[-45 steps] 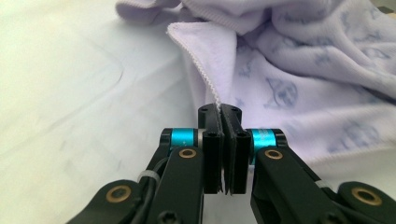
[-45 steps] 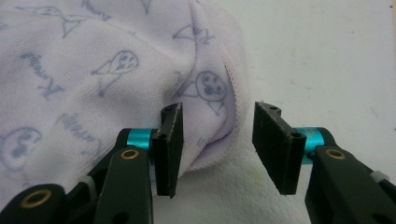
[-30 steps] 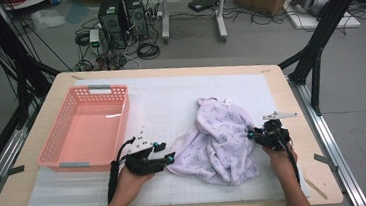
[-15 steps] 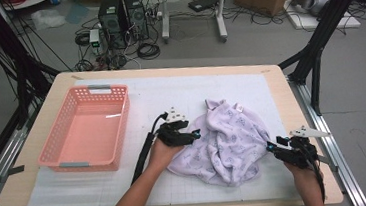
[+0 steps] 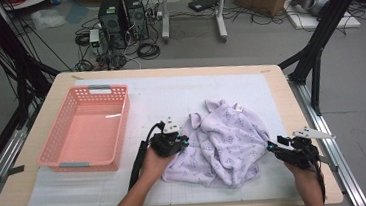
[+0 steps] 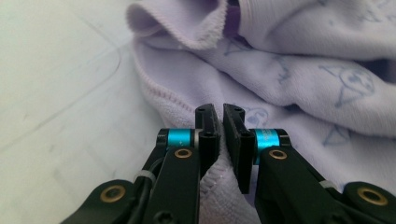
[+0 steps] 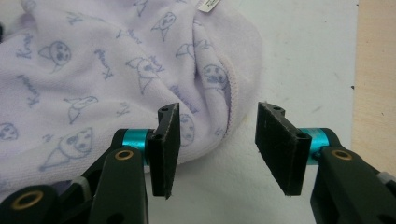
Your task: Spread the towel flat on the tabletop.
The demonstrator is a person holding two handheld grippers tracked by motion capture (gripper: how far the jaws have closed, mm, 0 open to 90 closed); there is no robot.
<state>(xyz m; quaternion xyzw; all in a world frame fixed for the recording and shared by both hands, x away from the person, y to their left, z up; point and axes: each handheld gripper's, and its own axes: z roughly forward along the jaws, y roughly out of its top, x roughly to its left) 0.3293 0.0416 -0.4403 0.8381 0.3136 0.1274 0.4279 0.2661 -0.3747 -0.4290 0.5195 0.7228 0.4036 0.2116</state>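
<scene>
Since a second ago: left gripper (image 5: 183, 142) shifted right to garment's left edge, jaws just closing, now pinched on a fold of lilac printed garment (image 5: 227, 142). Right gripper (image 5: 274, 147) pulled back off the cloth to near right, jaws about half open, nothing between, hem just ahead. Garment crumpled mid-mat, right of pink basket (image 5: 55, 155). Basket bare inside. Likely pinching edges for spreading or lifting.

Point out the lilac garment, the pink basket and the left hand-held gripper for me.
lilac garment (image 5: 232, 139), high view, middle of the crumpled cloth.
pink basket (image 5: 122, 119), high view, right wall.
left hand-held gripper (image 6: 220, 122), left gripper view, between fingertips pinching the hem.
</scene>
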